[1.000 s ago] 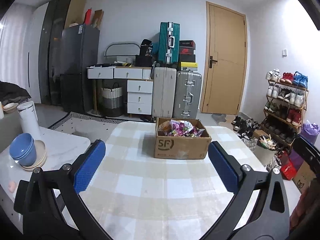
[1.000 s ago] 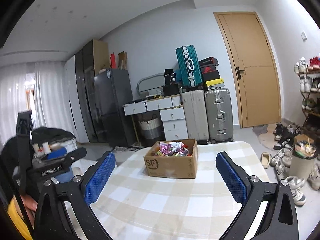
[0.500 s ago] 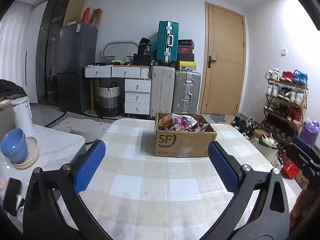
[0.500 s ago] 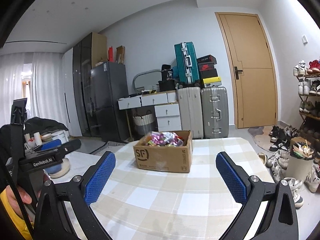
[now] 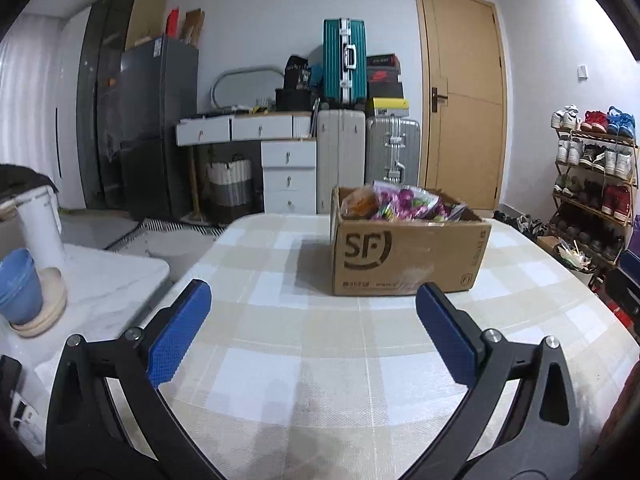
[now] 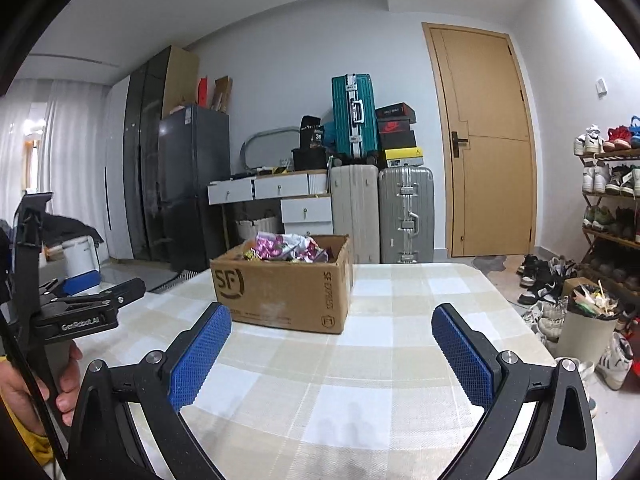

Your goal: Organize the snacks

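Left wrist view
Table: a checked cloth (image 5: 320,340) in beige and white covers it, with a faint stain near the camera.
Box: a brown carton (image 5: 404,252) marked SF stands on the far half of the table, right of centre, top flaps open.
Snacks: bright packets (image 5: 404,202) (purple, pink, orange) heaped inside the box, rising above its rim.
Side table: white marble top (image 5: 104,280) at left, bearing blue bowls (image 5: 18,286) on a stack of plates.
Room: suitcases (image 5: 368,160), white drawers (image 5: 288,176), a wooden door (image 5: 464,96), a shoe rack (image 5: 592,176) at right.
Left gripper: (image 5: 312,320) hovers low over the cloth, short of the box, blue pads spread wide with nothing between them.

Right wrist view
Table: same checked cloth (image 6: 360,380), seen from further right.
Box: (image 6: 280,288) left of centre, one corner turned toward the camera; snacks (image 6: 286,248) show over the rim.
Room: door (image 6: 488,148), a full bin (image 6: 588,324) on the floor at right.
Right gripper: (image 6: 328,340) level above the table, near the box but apart from it, pads wide apart and holding nothing.
Left hand: (image 6: 36,384) at the left edge, wrapped round the other tool's handle.
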Demonstrator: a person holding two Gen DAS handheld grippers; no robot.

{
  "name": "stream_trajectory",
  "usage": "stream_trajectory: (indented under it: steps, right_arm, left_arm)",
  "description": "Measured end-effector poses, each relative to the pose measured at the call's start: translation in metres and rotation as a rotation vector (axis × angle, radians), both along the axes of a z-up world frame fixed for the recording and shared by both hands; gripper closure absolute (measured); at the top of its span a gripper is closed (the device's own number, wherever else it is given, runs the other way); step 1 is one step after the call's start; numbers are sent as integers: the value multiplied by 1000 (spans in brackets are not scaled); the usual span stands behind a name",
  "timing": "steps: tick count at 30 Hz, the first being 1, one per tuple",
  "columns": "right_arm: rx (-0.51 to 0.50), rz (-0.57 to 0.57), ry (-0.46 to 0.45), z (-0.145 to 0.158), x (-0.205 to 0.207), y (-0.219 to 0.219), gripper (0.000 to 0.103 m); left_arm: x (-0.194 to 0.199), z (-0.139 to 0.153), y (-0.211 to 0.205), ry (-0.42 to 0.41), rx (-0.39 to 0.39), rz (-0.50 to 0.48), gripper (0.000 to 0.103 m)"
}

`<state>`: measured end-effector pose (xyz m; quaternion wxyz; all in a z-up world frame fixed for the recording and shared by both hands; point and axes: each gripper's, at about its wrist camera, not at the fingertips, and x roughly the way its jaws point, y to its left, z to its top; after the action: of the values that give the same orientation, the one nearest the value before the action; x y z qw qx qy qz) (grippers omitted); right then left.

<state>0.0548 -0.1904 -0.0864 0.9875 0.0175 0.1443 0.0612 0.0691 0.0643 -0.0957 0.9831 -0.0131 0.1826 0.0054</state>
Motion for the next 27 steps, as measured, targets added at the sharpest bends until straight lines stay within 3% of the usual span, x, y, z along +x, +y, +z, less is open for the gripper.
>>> stream_trajectory:
  steps: [9, 18, 27]
  right_arm:
    - [-9, -4, -12, -4, 4, 2, 1]
    - [-37, 27, -39, -6, 1, 9, 1]
    - [-15, 15, -40, -7, -1, 4, 1]
  left_arm:
    - [31, -26, 8, 55, -28, 16, 1]
    - [25, -30, -7, -34, 51, -10, 1]
    - [24, -30, -2, -34, 22, -6, 1]
